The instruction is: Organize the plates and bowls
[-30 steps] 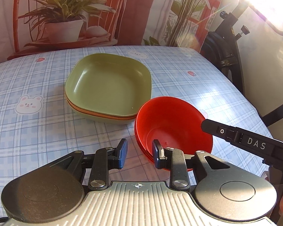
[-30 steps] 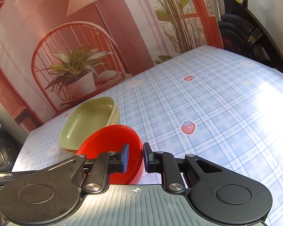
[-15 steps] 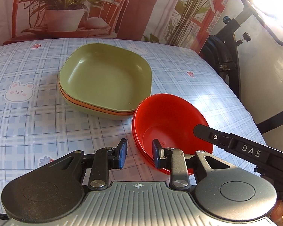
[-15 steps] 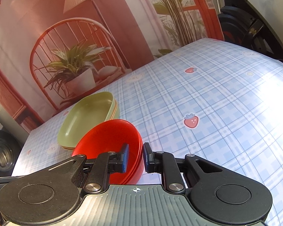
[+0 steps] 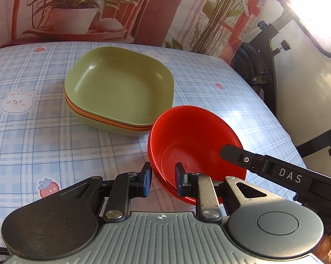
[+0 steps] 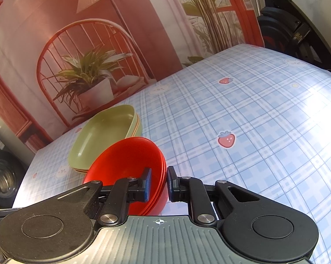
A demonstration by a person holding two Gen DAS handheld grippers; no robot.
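Left wrist view: the left gripper straddles the near rim of the red bowls, 1 finger outside the wall and 1 inside it. The fingers stand parted, with a gap showing between each pad and the rim, so they are not clamped on it. The bowls are a nested stack (several rims show along the left edge) sitting on the tabletop, which wears a blue plaid cloth with bears and strawberries. Just behind them, to the left, is a stack of green square plates with an orange one sandwiched in it. The bowls' far rim lies close against the plates; whether they touch I cannot tell. The right gripper reaches in from the right over the bowls' right rim.

Right wrist view: the right gripper has its left finger inside the red bowls and its right finger outside, pinching the rim with the fingers nearly closed on the wall. The green square plates sit beyond the bowls, toward the printed backdrop.
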